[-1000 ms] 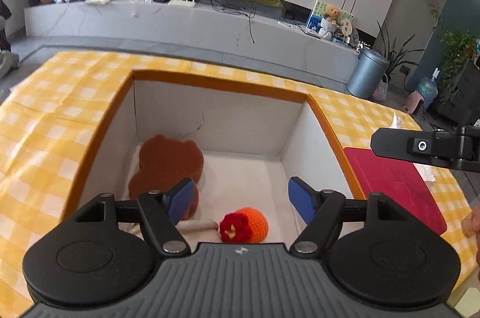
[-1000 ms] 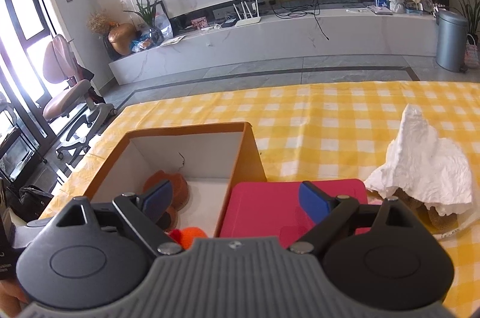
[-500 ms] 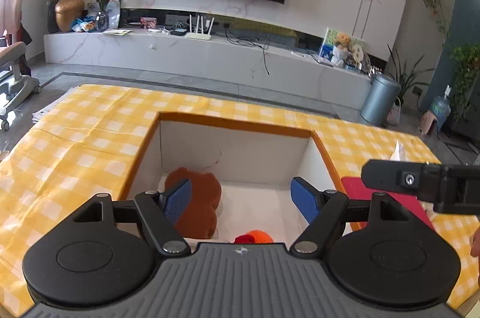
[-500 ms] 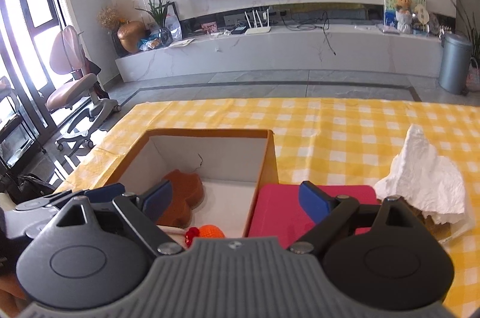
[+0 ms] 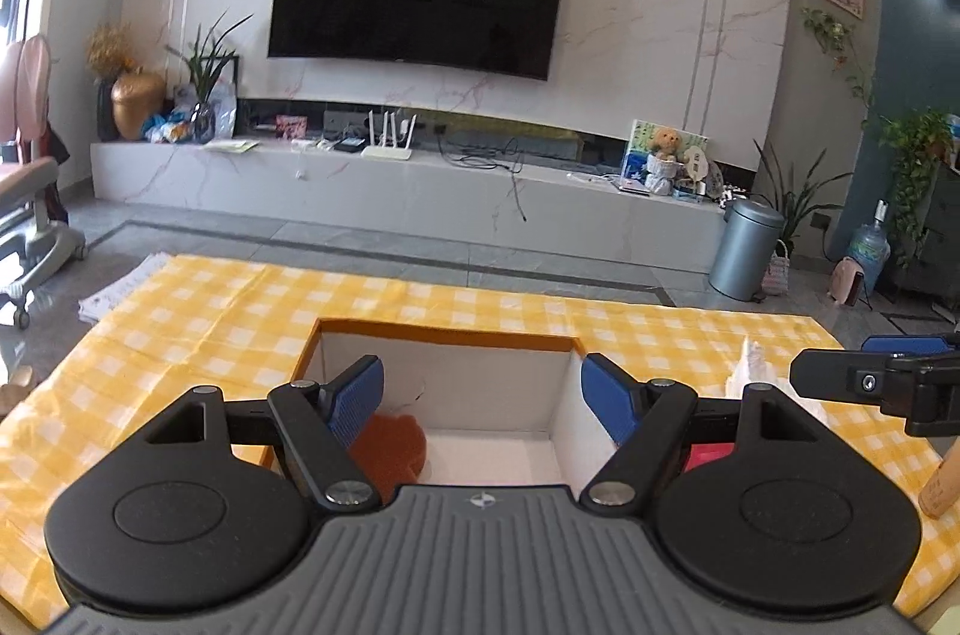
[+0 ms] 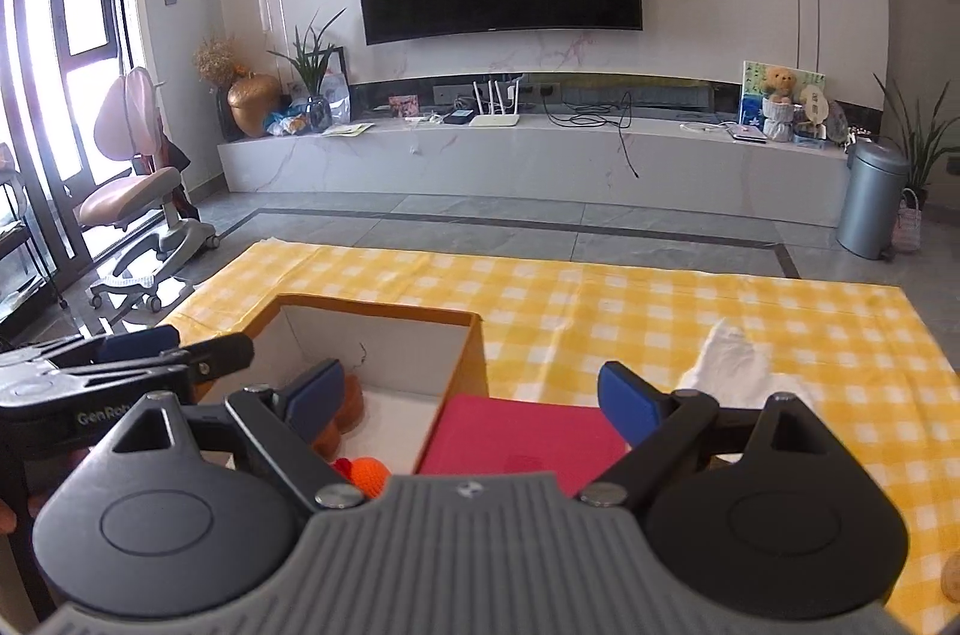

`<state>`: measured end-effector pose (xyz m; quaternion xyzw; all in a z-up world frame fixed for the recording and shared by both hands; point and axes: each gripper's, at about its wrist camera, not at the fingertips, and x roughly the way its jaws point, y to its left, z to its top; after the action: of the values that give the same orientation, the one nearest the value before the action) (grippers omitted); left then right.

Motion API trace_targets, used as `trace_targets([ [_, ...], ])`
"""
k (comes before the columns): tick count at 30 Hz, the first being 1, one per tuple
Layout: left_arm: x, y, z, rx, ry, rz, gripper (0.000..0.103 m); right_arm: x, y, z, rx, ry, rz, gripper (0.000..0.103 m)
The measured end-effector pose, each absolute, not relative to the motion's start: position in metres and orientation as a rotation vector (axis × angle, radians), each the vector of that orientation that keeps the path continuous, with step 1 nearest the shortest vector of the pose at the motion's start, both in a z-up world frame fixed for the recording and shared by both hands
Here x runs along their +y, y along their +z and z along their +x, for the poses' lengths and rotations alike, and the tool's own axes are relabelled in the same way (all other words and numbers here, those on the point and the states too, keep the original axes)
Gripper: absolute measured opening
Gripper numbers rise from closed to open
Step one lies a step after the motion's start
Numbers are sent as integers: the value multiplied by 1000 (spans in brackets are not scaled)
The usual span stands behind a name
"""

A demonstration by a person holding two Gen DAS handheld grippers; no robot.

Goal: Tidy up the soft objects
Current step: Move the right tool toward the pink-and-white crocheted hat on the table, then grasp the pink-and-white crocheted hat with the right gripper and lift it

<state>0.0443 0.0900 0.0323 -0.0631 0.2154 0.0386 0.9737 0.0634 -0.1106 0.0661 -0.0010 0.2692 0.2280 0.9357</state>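
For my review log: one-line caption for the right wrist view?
Open right claw above red mat, beside cardboard box holding orange plush.

Only one readable text: white letters "GenRob", cut off by right gripper's body, on black side of left gripper (image 6: pixel 129 371), seen in right wrist view. Small round emblem on grey housing of each gripper, no letters legible. Framed picture on wall, card and papers on TV shelf: print too small and blurred to read. No numbers or signs legible elsewhere.
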Motion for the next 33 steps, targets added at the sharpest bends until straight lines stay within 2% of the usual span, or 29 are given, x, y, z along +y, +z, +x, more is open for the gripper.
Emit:
trace_targets([
  [12, 35, 38, 35, 436, -46, -48, 88, -198, 76, 73, 535, 313, 100, 90],
  [18, 2, 23, 55, 510, -71, -17, 88, -237, 29, 117, 715, 300, 339, 81],
  [23, -25, 6, 73, 560, -48, 63, 88, -251, -23, 154, 872, 304, 531, 65],
  [27, -40, -5, 82, 590, -11, 107, 88, -247, -53, 172, 969, 332, 558, 64],
  [33, -39, -14, 84, 607, -8, 72, 88, -224, -65, 184, 1019, 373, 482, 64],
])
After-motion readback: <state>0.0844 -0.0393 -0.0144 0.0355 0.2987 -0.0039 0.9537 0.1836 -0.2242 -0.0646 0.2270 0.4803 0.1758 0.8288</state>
